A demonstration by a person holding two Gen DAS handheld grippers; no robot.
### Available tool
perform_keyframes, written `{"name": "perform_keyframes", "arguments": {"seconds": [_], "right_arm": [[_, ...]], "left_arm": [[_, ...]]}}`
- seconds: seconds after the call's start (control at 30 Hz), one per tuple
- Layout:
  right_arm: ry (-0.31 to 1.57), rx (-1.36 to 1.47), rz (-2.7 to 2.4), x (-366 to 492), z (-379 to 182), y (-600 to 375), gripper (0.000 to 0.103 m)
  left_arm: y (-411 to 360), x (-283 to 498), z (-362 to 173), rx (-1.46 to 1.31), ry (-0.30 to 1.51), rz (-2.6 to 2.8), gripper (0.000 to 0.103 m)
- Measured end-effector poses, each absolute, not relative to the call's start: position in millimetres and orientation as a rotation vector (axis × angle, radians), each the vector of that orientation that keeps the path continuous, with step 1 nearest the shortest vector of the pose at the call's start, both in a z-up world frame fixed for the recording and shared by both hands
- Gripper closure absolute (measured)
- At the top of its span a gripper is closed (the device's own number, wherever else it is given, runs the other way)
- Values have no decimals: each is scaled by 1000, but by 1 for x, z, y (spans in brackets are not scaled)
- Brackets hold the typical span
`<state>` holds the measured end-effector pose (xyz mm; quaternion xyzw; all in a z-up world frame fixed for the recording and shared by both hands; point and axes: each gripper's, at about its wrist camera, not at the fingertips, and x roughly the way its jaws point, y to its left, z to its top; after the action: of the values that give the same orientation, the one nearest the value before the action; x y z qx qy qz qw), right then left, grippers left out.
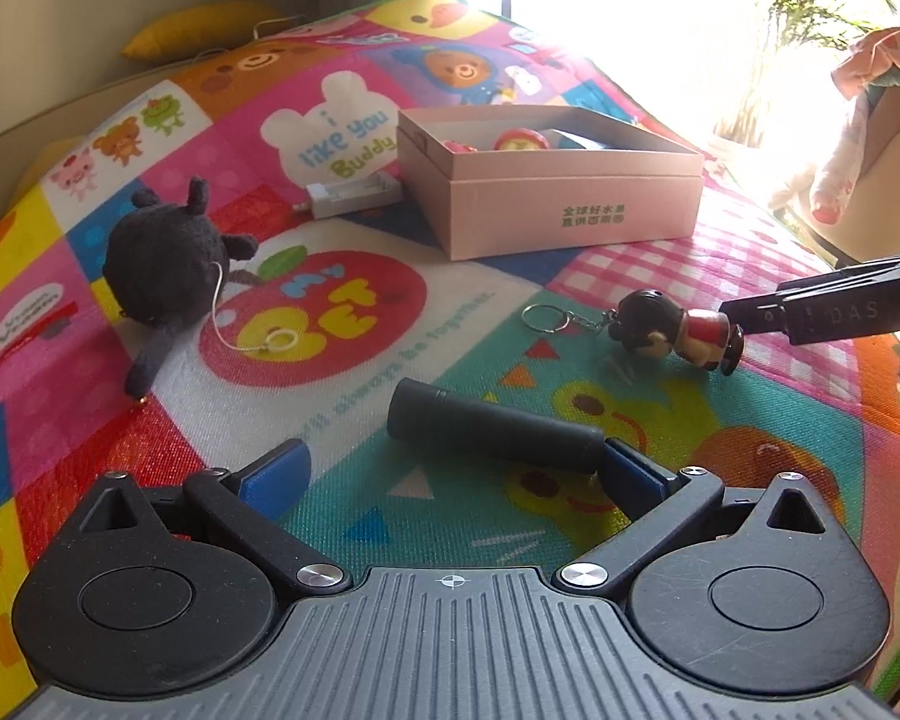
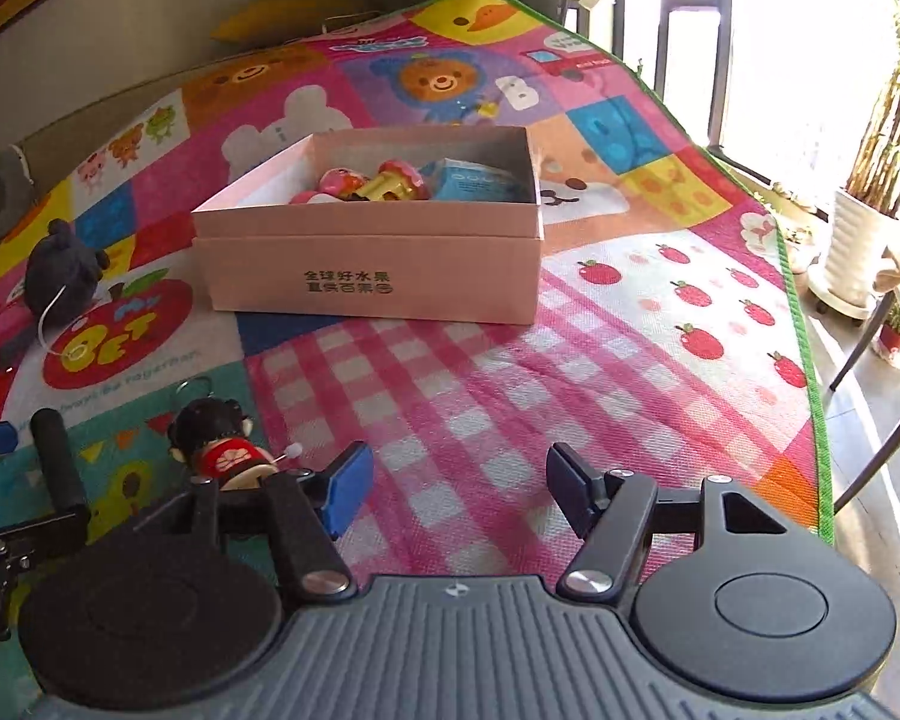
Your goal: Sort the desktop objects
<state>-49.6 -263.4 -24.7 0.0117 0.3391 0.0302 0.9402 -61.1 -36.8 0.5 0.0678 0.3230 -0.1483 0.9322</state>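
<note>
My left gripper (image 1: 456,474) stands open low over the colourful play mat (image 1: 330,312). A black cylinder (image 1: 492,432) lies across between its blue pads; the right end is at the right pad and the left pad is apart from it. A doll keychain (image 1: 678,336) with a dark head and red body lies to the right, and one finger (image 1: 810,312) of the right gripper reaches its feet. My right gripper (image 2: 459,492) is open with only mat between its pads. The doll (image 2: 228,450) lies just outside its left finger. The cylinder (image 2: 60,456) lies further left.
An open pink box (image 2: 366,276) holding several toys sits mid-mat, also the pink box (image 1: 570,204). A black plush (image 1: 168,276) with a white cord lies left, beside a white plastic case (image 1: 354,195). The mat's green edge (image 2: 810,360) drops off right, near a potted plant (image 2: 852,252).
</note>
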Motion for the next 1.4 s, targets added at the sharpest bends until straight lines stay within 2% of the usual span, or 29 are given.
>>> {"name": "perform_keyframes", "arguments": {"seconds": [0.13, 0.2, 0.5, 0.63, 0.77, 1.07, 1.13, 1.2, 1.27, 1.4], "right_arm": [[668, -3, 194, -63, -14, -248, 35], [640, -9, 242, -68, -8, -241, 29], [629, -66, 365, -69, -3, -217, 28], [639, -89, 374, -63, -9, -210, 30], [673, -95, 377, -53, -14, -205, 37], [655, -132, 396, -46, -15, -194, 37], [664, -140, 394, -40, -16, -190, 46], [679, -150, 368, -34, -17, -188, 61], [689, -146, 338, -31, -18, -189, 70], [685, -123, 297, -35, -18, -199, 71]], "left_arm": [[-37, -61, 0, 139, 661, -304, 0], [-37, -61, 0, 139, 661, -304, 0], [-36, -61, 1, 139, 661, -304, 0], [-35, -62, 0, 138, 661, -304, 0], [-35, -62, 0, 138, 660, -304, 0], [-35, -62, 0, 138, 661, -304, 0], [-35, -62, 1, 138, 661, -304, 0], [-35, -62, 1, 139, 661, -306, 0], [-36, -63, 2, 147, 663, -320, 0], [-46, -66, 6, 170, 643, -377, 0]]}}
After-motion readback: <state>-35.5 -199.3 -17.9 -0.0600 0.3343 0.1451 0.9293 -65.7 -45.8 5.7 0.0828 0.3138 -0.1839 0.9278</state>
